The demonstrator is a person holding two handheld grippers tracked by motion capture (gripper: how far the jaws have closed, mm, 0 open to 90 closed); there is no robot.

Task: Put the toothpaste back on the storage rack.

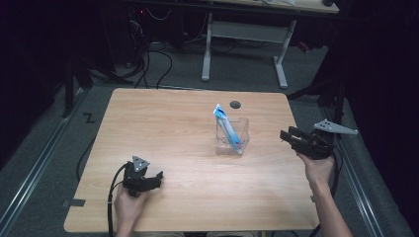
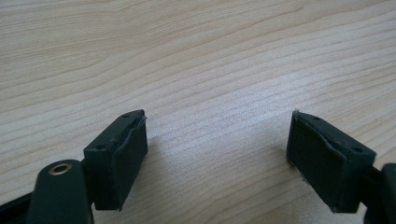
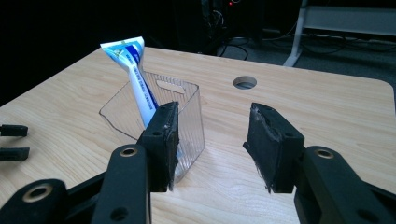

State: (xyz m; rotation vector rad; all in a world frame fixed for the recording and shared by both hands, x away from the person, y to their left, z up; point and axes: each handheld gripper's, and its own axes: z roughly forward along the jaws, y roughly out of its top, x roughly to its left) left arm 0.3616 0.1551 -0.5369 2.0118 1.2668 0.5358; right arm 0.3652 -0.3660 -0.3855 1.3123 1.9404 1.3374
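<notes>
A clear plastic bin point(image 1: 233, 138) point(image 3: 187, 112) stands right of the table's middle. A blue-and-white tube point(image 1: 226, 126) point(image 3: 135, 74) leans inside it, its flat crimped end sticking up above the rim. My right gripper point(image 1: 289, 136) point(image 3: 212, 144) hovers at the table's right edge, a little right of the bin, open with nothing between its pads. My left gripper point(image 1: 157, 178) point(image 2: 217, 158) rests low over the wood near the front left, open and empty. Its fingertips point(image 3: 14, 140) also show at the left edge of the right gripper view.
The wooden table point(image 1: 163, 128) has a round cable hole point(image 1: 235, 104) point(image 3: 244, 82) behind the bin. Beyond its far edge stand a white desk frame point(image 1: 244, 47) and loose cables on the grey floor. Metal rails run along both sides of the table.
</notes>
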